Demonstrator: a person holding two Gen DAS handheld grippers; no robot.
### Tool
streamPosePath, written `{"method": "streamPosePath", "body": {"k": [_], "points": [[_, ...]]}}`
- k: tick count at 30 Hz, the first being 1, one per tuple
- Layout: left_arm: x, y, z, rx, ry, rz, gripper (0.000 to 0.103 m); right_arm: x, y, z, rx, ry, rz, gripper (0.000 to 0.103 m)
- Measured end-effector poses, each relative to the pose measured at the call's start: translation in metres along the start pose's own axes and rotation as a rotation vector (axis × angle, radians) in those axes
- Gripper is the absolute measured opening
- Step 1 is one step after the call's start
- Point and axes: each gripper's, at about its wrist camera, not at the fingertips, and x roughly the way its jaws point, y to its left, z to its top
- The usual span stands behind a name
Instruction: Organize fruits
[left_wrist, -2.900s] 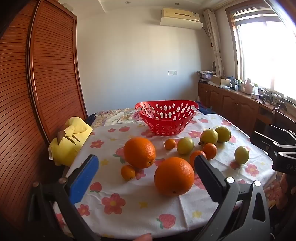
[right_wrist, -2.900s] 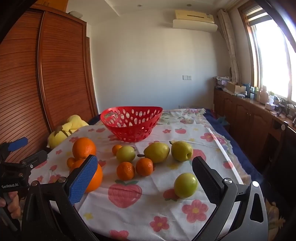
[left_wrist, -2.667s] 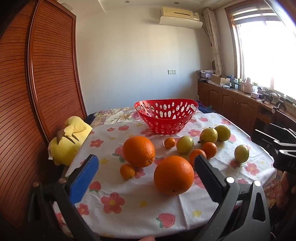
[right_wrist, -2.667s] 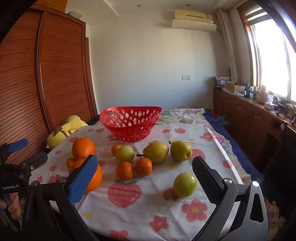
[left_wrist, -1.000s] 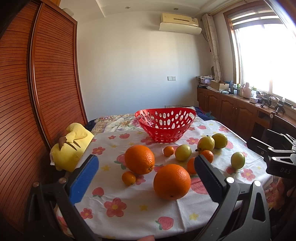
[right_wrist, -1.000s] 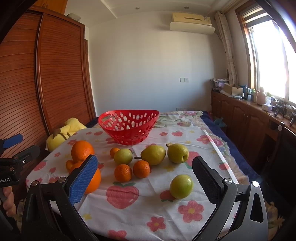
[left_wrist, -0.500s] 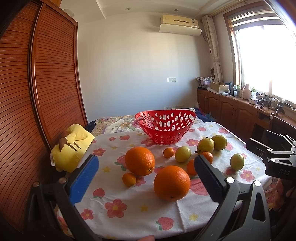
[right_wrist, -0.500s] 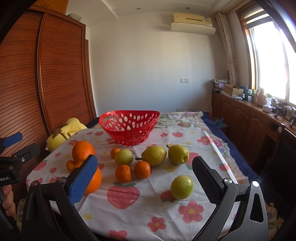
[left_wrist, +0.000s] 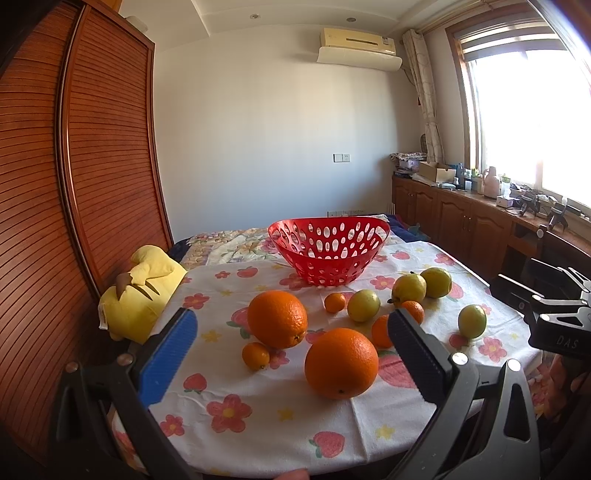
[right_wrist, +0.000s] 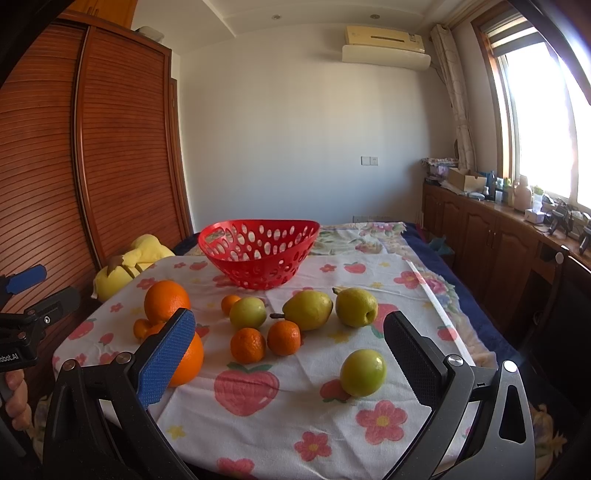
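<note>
2 claws still gaping, fruit unmoved

Right wrist view: near big orange half hidden behind blue finger pad; small mandarin mostly tucked behind it at 10 o'clock. Left wrist view: one mandarin partly covered by black finger. Windowsill items too small to identify.

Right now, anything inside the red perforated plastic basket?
No fruit shows through the holes or above the rim of the red perforated plastic basket. Its floor is hidden by the near wall.
</note>
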Motion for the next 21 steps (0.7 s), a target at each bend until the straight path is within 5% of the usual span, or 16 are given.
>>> {"method": "streamPosePath", "body": {"k": [21], "points": [[0.063, 0.004, -0.040, -0.023, 0.144, -0.069, 0.103, 0.046, -0.037, -0.032, 0.009, 0.152, -0.009, 0.100]]}}
